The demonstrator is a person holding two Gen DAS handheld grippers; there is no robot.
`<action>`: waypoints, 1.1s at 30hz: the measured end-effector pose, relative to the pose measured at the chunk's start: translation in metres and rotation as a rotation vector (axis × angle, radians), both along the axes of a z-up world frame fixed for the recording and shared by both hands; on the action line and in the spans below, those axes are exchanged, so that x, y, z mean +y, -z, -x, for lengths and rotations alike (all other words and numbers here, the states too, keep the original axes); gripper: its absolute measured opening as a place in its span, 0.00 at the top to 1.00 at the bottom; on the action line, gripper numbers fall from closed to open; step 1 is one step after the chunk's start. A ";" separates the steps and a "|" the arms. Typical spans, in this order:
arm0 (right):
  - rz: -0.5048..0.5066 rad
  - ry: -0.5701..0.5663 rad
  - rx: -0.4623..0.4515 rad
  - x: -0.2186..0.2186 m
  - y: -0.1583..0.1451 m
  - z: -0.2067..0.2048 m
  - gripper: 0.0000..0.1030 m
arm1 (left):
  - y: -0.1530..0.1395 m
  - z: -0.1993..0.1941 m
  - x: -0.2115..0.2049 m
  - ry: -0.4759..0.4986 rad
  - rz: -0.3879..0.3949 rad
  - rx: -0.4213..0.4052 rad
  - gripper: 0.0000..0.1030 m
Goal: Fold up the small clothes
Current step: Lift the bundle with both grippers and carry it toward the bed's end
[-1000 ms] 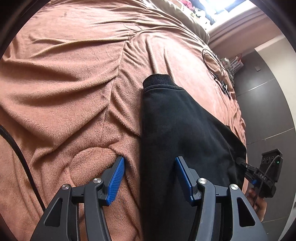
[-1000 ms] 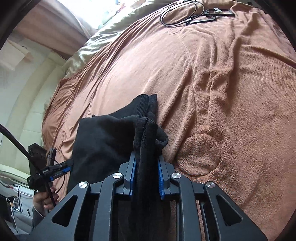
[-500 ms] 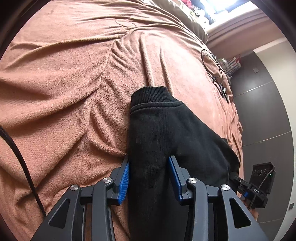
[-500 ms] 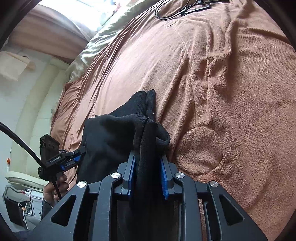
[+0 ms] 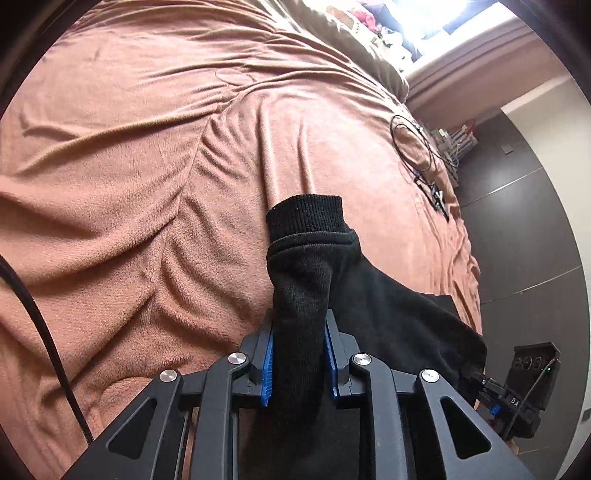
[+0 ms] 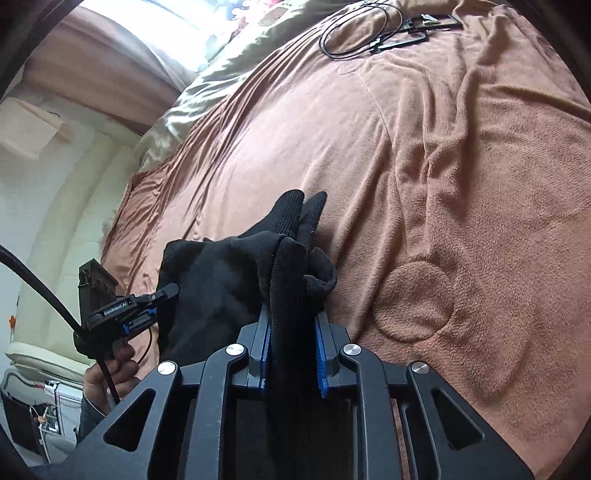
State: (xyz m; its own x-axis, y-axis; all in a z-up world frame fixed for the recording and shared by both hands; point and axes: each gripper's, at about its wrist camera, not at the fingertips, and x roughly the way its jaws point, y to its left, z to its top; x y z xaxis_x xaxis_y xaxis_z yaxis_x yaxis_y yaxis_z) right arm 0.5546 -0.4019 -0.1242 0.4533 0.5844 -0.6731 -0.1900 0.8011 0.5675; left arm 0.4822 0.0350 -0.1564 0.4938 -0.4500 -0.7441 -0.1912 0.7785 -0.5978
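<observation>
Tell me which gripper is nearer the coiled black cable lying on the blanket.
Right. The coiled black cable lies far up the blanket, off the right gripper side; the left gripper, also clamping the black garment, sits on the garment's opposite side.

Open brown blanket (image 5: pixel 147 184) left of the black garment (image 5: pixel 369 295); cable coil (image 5: pixel 412 147) far beyond.

the garment (image 5: pixel 310 266) is plain black, with a ribbed black cuff (image 5: pixel 304 212). the blanket (image 5: pixel 129 166) under it is a fuzzy terracotta pink, unpatterned. both the left gripper (image 5: pixel 298 356) and the right gripper (image 6: pixel 293 354) are black with bright blue pads (image 5: pixel 266 365) and silver rivets. the cable (image 5: pixel 412 147) coiled on the blanket is black. a pale olive sheet (image 6: pixel 207 92) shows beyond the blanket.
</observation>
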 end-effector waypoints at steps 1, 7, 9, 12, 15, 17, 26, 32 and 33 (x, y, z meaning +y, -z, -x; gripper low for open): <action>0.005 -0.004 -0.012 0.002 -0.005 0.005 0.85 | -0.007 0.002 -0.001 0.005 -0.004 -0.011 0.78; 0.054 -0.007 -0.091 0.006 -0.034 0.034 0.85 | -0.054 0.022 -0.007 0.029 -0.021 -0.102 0.78; 0.051 -0.005 -0.110 0.005 -0.038 0.046 0.85 | -0.069 0.031 -0.009 0.035 -0.019 -0.133 0.78; 0.041 -0.005 -0.137 0.001 -0.049 0.063 0.85 | -0.090 0.046 -0.012 0.046 -0.021 -0.173 0.78; 0.036 -0.006 -0.166 -0.006 -0.061 0.083 0.85 | -0.111 0.058 -0.019 0.058 -0.036 -0.203 0.78; 0.036 -0.005 -0.188 -0.009 -0.069 0.095 0.85 | -0.124 0.067 -0.023 0.064 -0.035 -0.227 0.78; 0.046 0.004 -0.271 -0.035 -0.099 0.159 0.86 | -0.175 0.122 -0.047 0.092 -0.034 -0.338 0.79; 0.047 0.014 -0.321 -0.052 -0.112 0.203 0.86 | -0.200 0.156 -0.067 0.112 -0.044 -0.390 0.79; 0.048 0.015 -0.328 -0.056 -0.113 0.209 0.86 | -0.204 0.162 -0.071 0.117 -0.045 -0.399 0.79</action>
State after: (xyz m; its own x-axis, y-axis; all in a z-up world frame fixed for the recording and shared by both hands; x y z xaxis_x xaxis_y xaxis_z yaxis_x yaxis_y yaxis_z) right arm 0.3454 -0.4576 -0.0114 0.6584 0.5476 -0.5164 -0.3446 0.8292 0.4400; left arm 0.3203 -0.0360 0.0481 0.6950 -0.4914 -0.5249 0.1397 0.8084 -0.5718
